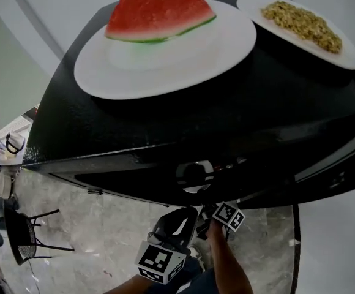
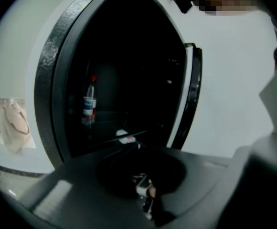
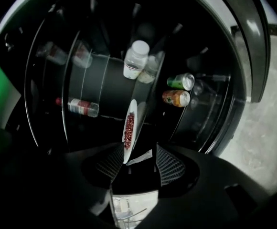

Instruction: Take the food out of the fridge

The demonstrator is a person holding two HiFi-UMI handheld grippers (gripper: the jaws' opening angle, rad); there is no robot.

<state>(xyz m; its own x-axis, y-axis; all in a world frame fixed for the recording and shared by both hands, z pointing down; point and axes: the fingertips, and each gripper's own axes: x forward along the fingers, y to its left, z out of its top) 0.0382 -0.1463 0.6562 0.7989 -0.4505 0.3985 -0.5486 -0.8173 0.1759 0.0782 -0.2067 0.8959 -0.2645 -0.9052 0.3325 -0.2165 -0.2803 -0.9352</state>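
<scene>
Two plates stand on the black bench (image 1: pixel 165 127), the top of the fridge (image 2: pixel 50 80): a watermelon wedge (image 1: pixel 159 11) on a white plate (image 1: pixel 165 72) at 11 o'clock in the head view, and a plate of pale grain (image 1: pixel 303 24) at 1 o'clock. Judged: part of the food is out and more remains inside. Right gripper (image 3: pixel 141 163): jaws wide apart, clamped on nothing. It is rolled onto its side and aimed into the open fridge. The plate of red beans (image 3: pixel 130 130) stands at 12 o'clock from the jaws, seen edge-on, its near rim just inside one mesh pad (image 3: pixel 112 163); whether they touch I cannot tell. Behind it are a white-capped jar (image 3: pixel 137 58) at 12 o'clock, two cans (image 3: pixel 180 81) at 1 o'clock and a red-labelled bottle (image 3: pixel 79 107) at 10 o'clock. Left gripper (image 2: pixel 145 197): its view is too dark to read the jaw spacing, and nothing shows between the jaws. It faces the fridge opening from farther back, with a bottle (image 2: pixel 88 104) at 11 o'clock. Step in hand: approach to grasp the bean plate. Next move calls for sliding the pads over the rim, closing firmly, then drawing the plate out level so that the beans stay on.
</scene>
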